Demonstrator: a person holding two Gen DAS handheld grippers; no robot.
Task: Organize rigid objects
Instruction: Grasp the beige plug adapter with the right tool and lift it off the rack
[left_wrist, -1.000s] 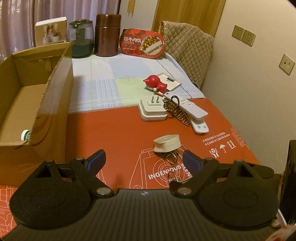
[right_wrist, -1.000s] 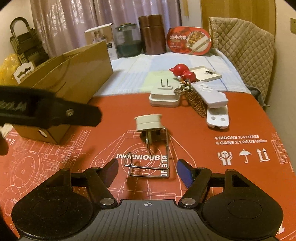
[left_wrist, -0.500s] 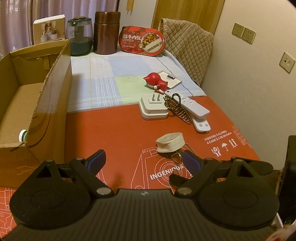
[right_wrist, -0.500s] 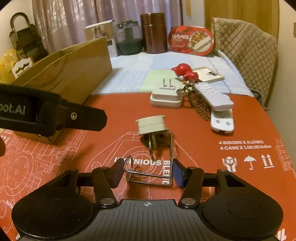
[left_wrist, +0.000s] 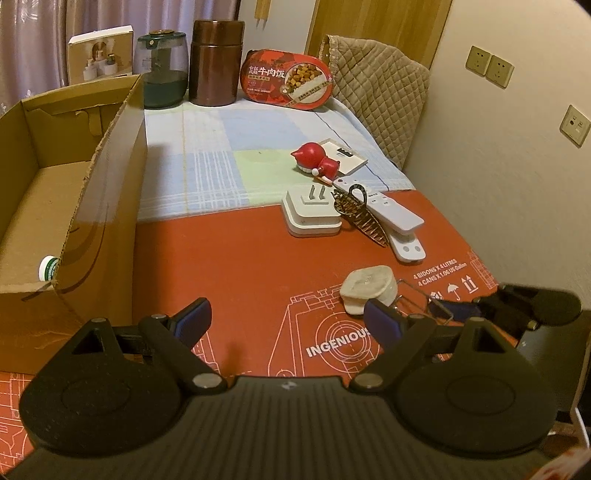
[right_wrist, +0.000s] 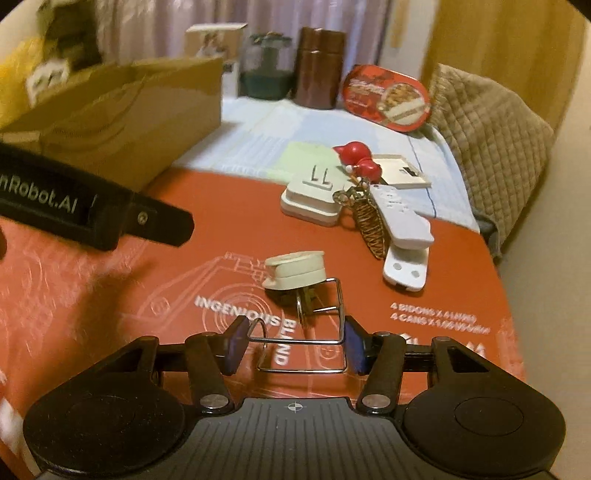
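A wire holder (right_wrist: 306, 332) with a cream round cap (right_wrist: 295, 269) sits on the red mat (right_wrist: 221, 236), tilted. My right gripper (right_wrist: 295, 339) is shut on its wire frame, with a pad pressing each side. The left wrist view shows the same cap (left_wrist: 369, 288) with the right gripper's dark fingers (left_wrist: 535, 301) behind it. My left gripper (left_wrist: 286, 314) hovers open over the mat beside the cardboard box (left_wrist: 92, 192), with nothing between its fingers. Its black body (right_wrist: 92, 206) crosses the left of the right wrist view.
A white plug adapter (left_wrist: 310, 218), a woven brown carrot-shaped piece (left_wrist: 364, 218), a white remote (left_wrist: 391, 214) and a red figurine (left_wrist: 314, 158) lie further back. A green-capped bottle (left_wrist: 48, 267) lies in the box. A jar, a brown canister (left_wrist: 216, 62) and a food pack stand at the far edge.
The right gripper's jaws narrowed onto the wire frame and the gripper rolled. The holder tipped and shifted right in the left wrist view. The left gripper stayed put.
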